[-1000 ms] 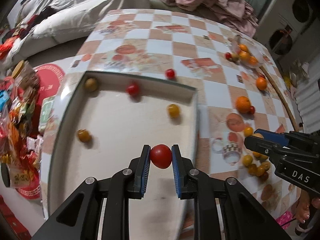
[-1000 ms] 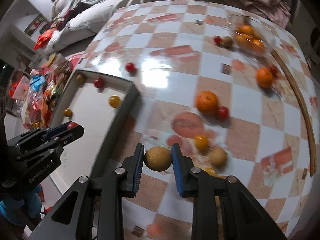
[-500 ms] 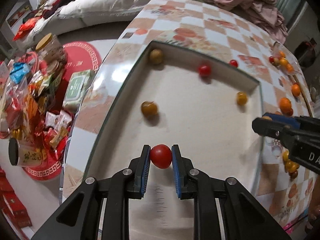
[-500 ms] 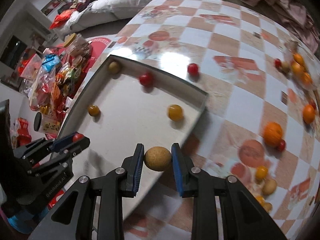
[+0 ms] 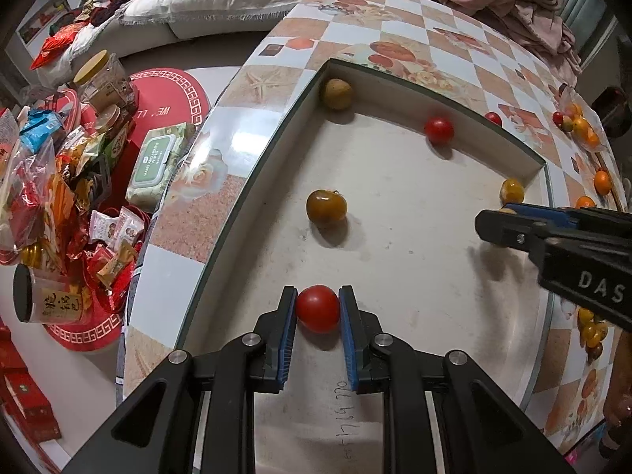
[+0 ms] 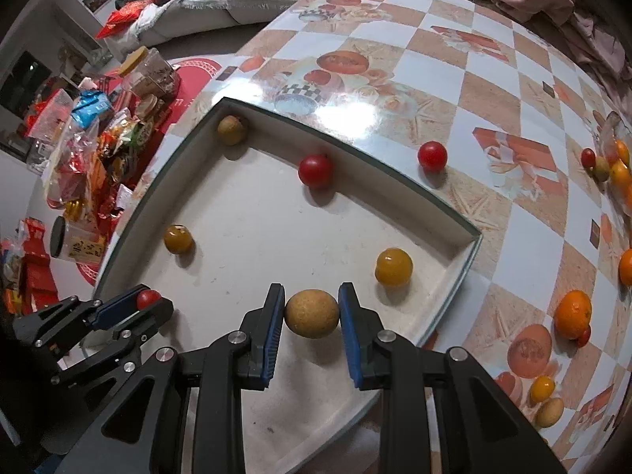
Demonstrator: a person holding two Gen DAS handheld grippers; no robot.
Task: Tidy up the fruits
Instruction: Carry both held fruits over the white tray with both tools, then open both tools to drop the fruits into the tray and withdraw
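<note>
A small round red tomato point(image 5: 318, 308) is clamped between the blue-padded fingers of the left gripper point(image 5: 318, 310) above the shallow white rectangular tray point(image 5: 395, 229). A round tan-brown fruit point(image 6: 312, 313) is gripped in the same way by the right gripper point(image 6: 312, 314), over the tray's near right part. Four fruits are seen lying in the tray: a tan one in the far left corner point(image 5: 336, 93), a red tomato against the far wall point(image 5: 439, 129), a dull yellow tomato near the middle point(image 5: 326, 206) and a brighter yellow one by the right wall point(image 6: 394, 266).

Only in the left wrist view is handwriting on the tray floor shown, too faint to be read with certainty, along with the letters "DAS" on the other tool's body and a green wet-wipes pack point(image 5: 158, 162) beside the checked table point(image 5: 189, 213); its label is too small to be read. Only in the right wrist view are the orange mandarin point(image 6: 572, 314) and small yellow fruits point(image 6: 542, 389) on the tablecloth at the right shown, and a red tomato just outside the tray's far wall point(image 6: 432, 155).
</note>
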